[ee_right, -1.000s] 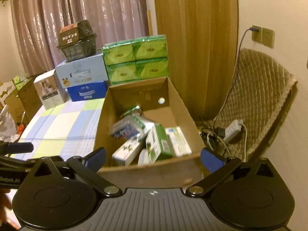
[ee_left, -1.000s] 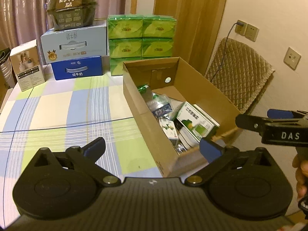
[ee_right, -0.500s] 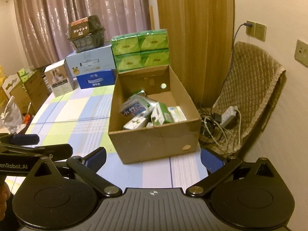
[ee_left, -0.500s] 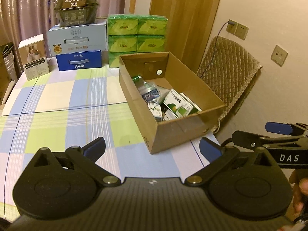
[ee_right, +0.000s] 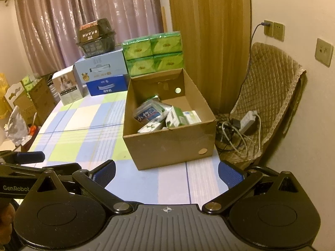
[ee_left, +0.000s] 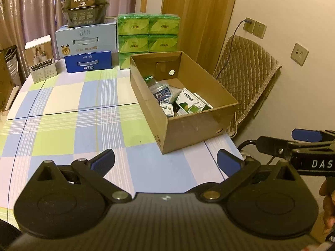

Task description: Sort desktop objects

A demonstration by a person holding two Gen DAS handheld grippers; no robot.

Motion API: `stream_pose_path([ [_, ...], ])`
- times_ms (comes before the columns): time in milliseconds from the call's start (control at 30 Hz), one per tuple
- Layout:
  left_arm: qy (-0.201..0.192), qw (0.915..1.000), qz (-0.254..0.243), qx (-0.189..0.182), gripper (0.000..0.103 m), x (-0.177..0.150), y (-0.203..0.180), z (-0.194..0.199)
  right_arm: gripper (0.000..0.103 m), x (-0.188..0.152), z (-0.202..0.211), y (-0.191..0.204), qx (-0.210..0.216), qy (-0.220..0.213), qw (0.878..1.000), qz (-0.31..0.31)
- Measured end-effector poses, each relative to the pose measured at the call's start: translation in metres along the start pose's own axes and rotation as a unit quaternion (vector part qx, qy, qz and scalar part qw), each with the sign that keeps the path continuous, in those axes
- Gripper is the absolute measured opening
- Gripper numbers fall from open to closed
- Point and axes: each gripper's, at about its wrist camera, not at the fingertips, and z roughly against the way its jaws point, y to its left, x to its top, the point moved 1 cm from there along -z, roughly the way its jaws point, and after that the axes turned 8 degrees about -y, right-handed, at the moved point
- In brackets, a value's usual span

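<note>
An open cardboard box (ee_left: 188, 123) (ee_right: 169, 144) stands on the checked tablecloth near the table's right edge. Inside lie several small packets, among them a green-and-white medicine box (ee_left: 189, 102) (ee_right: 175, 118) and a blue-labelled packet (ee_left: 162, 93) (ee_right: 146, 113). My left gripper (ee_left: 165, 163) hangs open over the cloth in front of the box, nothing between its fingers. My right gripper (ee_right: 166, 172) is open too, just before the box's front wall, and holds nothing. Each gripper shows at the edge of the other's view.
Stacked at the table's far end are green tissue packs (ee_left: 147, 35), a pale blue carton (ee_left: 85, 38), a dark blue carton (ee_left: 88, 62), a black container (ee_left: 84, 12) and a small white box (ee_left: 40, 58). A padded chair (ee_right: 270, 96) with a power strip stands to the right.
Both grippers have pulled back from the cardboard box, which now looks smaller and farther away. Both stay open and hold nothing.
</note>
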Motion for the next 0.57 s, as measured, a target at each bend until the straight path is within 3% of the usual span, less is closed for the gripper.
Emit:
stream_pose_path([
  [567, 0.001, 0.9998, 0.018, 0.012, 0.102, -0.0059, 0.0088, -0.0064, 0.101, -0.0065, -0.0074, -0.0034, -0.002, 0.011, 1.000, -0.008],
])
